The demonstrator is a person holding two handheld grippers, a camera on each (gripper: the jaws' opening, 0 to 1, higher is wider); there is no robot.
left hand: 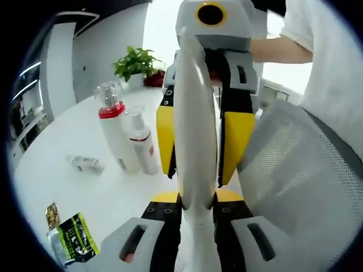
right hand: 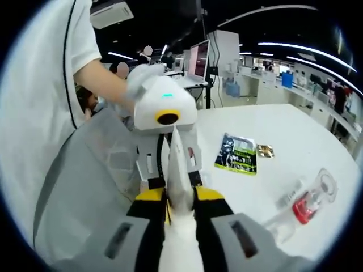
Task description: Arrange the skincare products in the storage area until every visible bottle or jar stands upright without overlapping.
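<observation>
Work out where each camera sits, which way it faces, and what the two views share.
Left gripper view: rides the left tongs, looking along the white bottle clamped in them at the right tongs opposite; beyond stands a red-collared bottle on the white table; the person's forearm shows.
Right gripper view: rides the right tongs, facing back at the left tongs; the person's shirt and arm show on the left.
Shared: the white bottle gripped by both tongs, the green packet, the table.

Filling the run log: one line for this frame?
left gripper shut on white tube | right gripper shut on white tube | red-collared bottle, smaller bottle upright on table | small clear item lying flat
</observation>
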